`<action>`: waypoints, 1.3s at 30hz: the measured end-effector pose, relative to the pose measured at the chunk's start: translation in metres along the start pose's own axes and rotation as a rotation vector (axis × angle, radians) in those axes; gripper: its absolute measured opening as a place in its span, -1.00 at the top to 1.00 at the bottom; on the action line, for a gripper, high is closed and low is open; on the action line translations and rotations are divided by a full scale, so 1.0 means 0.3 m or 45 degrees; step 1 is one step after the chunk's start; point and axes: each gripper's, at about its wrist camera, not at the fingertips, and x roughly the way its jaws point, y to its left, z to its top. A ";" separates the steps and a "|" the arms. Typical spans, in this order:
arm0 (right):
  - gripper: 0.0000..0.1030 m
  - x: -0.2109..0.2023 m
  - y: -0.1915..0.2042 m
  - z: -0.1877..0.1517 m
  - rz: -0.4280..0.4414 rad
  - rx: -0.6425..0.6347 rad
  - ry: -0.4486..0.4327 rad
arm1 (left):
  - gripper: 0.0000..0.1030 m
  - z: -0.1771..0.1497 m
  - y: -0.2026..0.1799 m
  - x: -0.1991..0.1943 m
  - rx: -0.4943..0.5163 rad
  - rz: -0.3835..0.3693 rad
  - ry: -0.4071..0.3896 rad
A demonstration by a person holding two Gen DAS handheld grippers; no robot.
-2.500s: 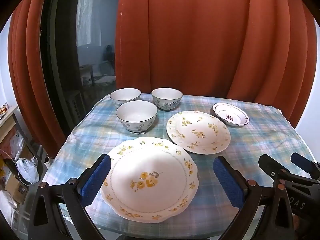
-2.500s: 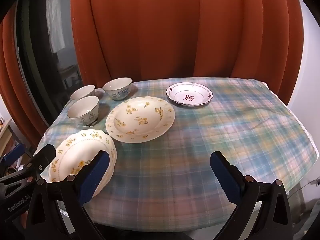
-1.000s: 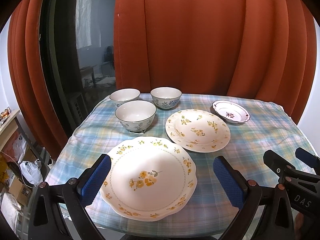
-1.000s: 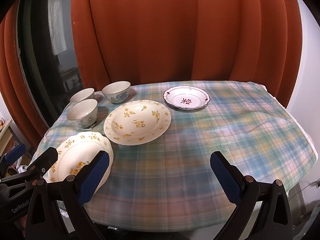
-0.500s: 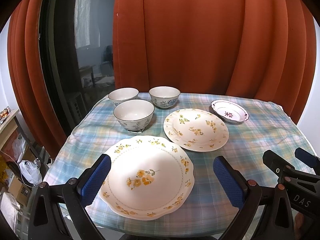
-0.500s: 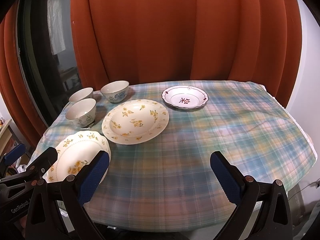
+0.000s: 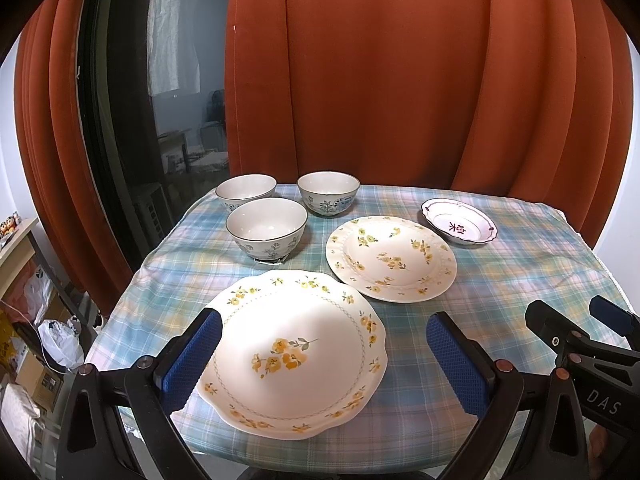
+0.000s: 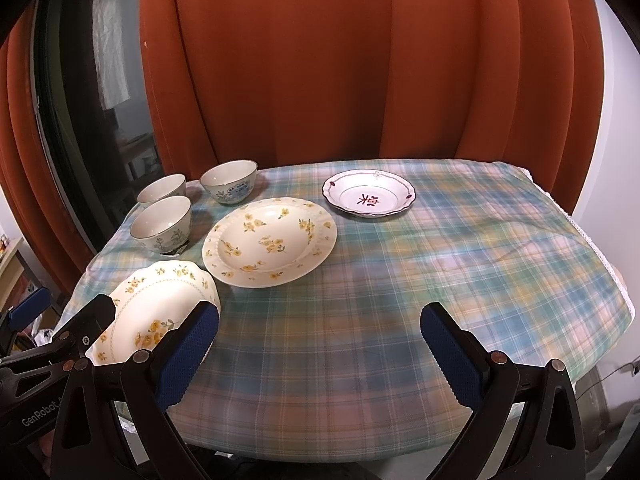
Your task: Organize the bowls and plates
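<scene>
Scalloped plate [image 7: 294, 350] lies between wide-spread left fingers [image 7: 192, 354], untouched; right fingers [image 8: 186, 354] wide, holding nothing.

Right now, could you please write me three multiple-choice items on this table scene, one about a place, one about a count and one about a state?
1. Where does the small red-patterned dish lie?
A. at the far side of the table, right of the bowls
B. inside a bowl
C. on the nearest plate

2. How many bowls stand on the checked tablecloth?
A. one
B. three
C. five

3. How is the left gripper?
A. shut on a bowl
B. shut on a plate
C. open, holding nothing

Answers:
1. A, it lies alone by the far edge.
2. B, three bowls cluster at the far left.
3. C, its blue pads stand wide apart before the scalloped plate.
</scene>
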 end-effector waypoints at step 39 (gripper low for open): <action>-0.99 0.086 0.114 0.056 -0.020 0.018 0.054 | -1.00 0.058 0.090 0.105 0.001 -0.028 0.068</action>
